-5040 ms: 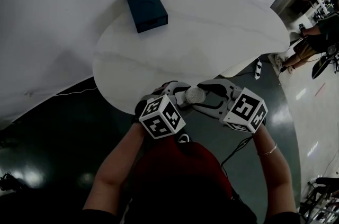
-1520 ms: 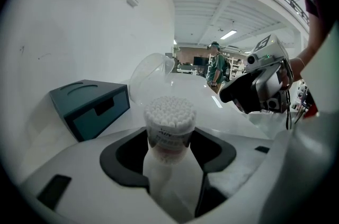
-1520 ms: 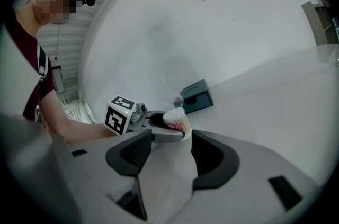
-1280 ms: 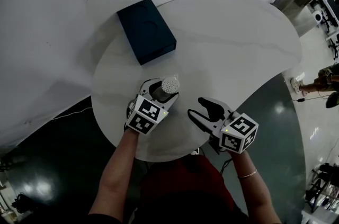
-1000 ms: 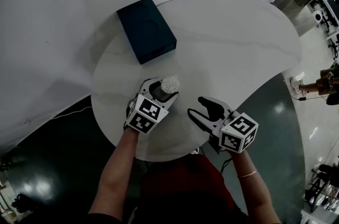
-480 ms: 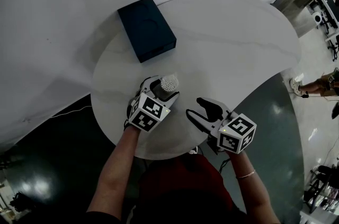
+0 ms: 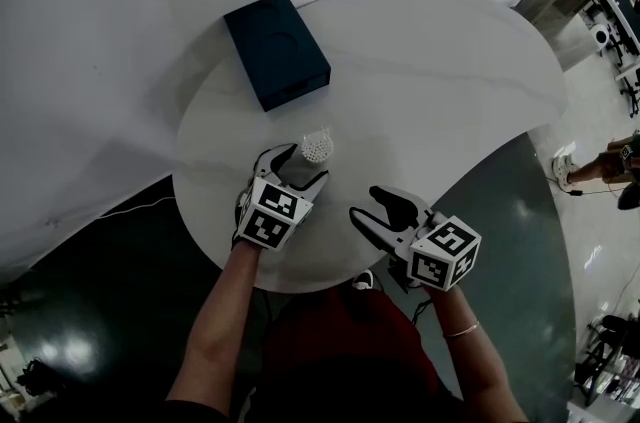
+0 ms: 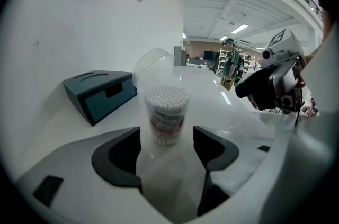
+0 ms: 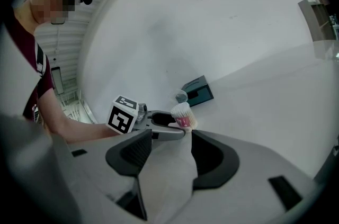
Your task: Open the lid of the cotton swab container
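White round table [image 7: 430, 81], seen from above, carrying all items listed below.

Dark blue box [image 7: 277, 51] at the far left of the tabletop, well apart from both grippers; recess in its near face visible in the left gripper view [image 8: 100, 96].

Left gripper [image 7: 295, 169], marker cube toward the person, angled down at the table. Jaws spread wide [image 8: 167, 135], just opened further, pads gripping nothing.

Right gripper [image 7: 365, 209] near the table's front edge, beside the left one and apart from it. Jaws likewise parted [image 9: 167, 146], with only bare tabletop between them.

Cotton swab container [image 7: 317, 147], clear and cylindrical, upright on the table just ahead of the left gripper's fingertips and in line with the gap between them, touched by neither pad [image 8: 166, 114]. Packed white swab heads exposed at the top; red-printed label around the body [image 9: 183, 114].

Clear rounded lid [image 8: 151, 64], off the mouth, standing just behind the container on the box side; still hinged or free, not discernible.
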Available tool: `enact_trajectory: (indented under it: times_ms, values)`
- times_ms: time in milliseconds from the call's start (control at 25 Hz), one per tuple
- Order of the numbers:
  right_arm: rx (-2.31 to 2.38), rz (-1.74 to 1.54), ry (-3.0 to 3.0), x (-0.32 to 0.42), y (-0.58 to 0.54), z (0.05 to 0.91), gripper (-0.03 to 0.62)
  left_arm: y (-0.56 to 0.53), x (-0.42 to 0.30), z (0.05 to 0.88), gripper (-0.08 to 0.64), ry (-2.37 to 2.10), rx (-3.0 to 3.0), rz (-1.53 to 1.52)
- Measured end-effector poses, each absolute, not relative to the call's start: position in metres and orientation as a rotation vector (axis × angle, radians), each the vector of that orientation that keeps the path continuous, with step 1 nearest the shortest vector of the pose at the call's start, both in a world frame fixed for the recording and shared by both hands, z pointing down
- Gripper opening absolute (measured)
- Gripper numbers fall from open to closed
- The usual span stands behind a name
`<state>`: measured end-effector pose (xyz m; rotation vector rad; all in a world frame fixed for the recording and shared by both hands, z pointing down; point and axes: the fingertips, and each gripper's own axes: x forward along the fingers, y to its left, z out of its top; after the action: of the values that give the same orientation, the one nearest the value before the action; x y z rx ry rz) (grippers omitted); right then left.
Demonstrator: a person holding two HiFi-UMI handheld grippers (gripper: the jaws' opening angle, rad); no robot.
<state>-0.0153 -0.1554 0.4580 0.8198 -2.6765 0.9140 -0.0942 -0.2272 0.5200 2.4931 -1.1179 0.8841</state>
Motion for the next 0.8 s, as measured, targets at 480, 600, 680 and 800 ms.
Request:
enact_trajectory:
  times_ms: [480,600,680,800]
  values:
    - [0.797,0.902,-2.7,-0.006,-0.127,0.454,0.245,-0.178,-0.106,0.515,0.286,-1.236,2.381,0.857]
    - [0.813,0.877,-2.708,0.0,-0.121,0.451,0.245,-0.166,-0.103,0.51,0.274,-1.265,2.364,0.833]
    - [0.824,0.856,-2.714,0.004,-0.117,0.449,0.245,-0.158,-0.101,0.506,0.257,-1.292,2.355,0.816]
    - [0.839,0.83,-2.725,0.012,-0.109,0.445,0.244,-0.143,-0.096,0.498,0.237,-1.324,2.34,0.786]
